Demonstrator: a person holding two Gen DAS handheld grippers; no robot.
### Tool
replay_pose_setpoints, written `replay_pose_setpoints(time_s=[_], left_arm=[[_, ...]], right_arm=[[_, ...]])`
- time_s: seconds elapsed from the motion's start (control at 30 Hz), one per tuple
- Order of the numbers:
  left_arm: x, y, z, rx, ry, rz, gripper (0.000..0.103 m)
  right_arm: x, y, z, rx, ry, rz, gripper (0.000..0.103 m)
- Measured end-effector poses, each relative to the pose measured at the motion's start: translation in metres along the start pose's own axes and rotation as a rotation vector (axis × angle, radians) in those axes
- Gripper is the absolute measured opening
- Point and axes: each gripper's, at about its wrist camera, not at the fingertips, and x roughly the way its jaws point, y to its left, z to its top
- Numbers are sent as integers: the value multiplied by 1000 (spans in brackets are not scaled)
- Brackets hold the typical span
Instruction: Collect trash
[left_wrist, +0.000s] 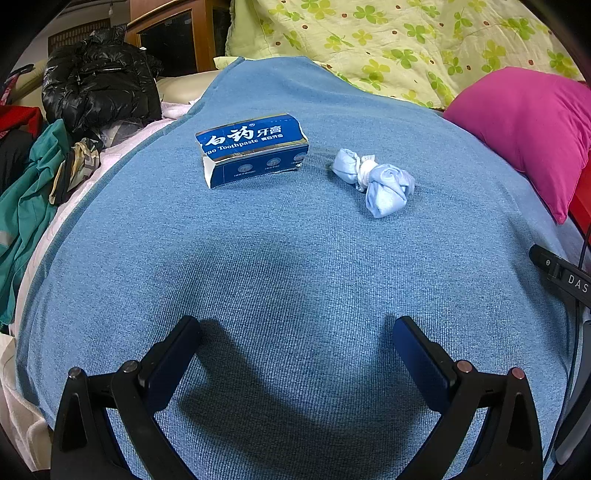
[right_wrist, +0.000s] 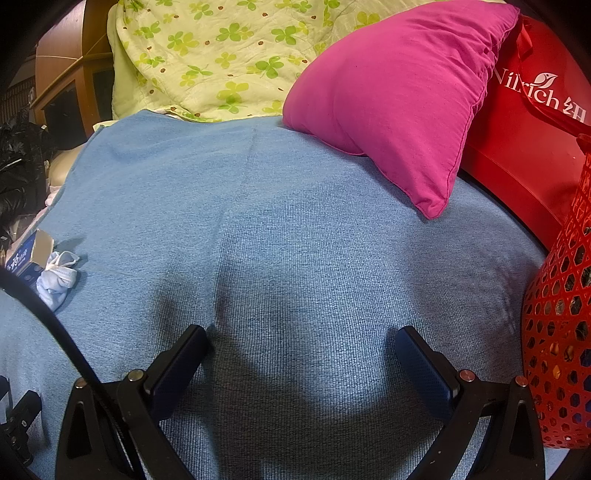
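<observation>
Hovering over the blue blanket (left_wrist: 295, 266), the left gripper (left_wrist: 297, 332) has its fingers spread wide with nothing between them. Ahead of it lie a torn blue toothpaste box (left_wrist: 253, 147) and, just to its right, a crumpled light-blue wad (left_wrist: 375, 181). The right gripper (right_wrist: 301, 341) is also spread and empty, near a red mesh basket (right_wrist: 557, 332) and pink pillow (right_wrist: 391, 99).

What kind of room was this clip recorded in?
Most likely a bedroom, on a bed: a clover-print quilt and pink pillow lie at the head of a blue blanket, with clothes piled alongside.
</observation>
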Motion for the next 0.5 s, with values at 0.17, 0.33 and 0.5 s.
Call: replay_pose_setpoints(time_s=[0.17, 0.33, 0.5], left_arm=[[0, 1, 1, -2, 0, 1, 103], [0, 1, 2, -3, 0, 0, 103], [1, 2, 3, -11, 6, 1, 103]], right_arm=[[0, 0, 0, 0, 0, 0, 103], [0, 0, 0, 0, 0, 0, 103], [0, 0, 0, 0, 0, 0, 103]])
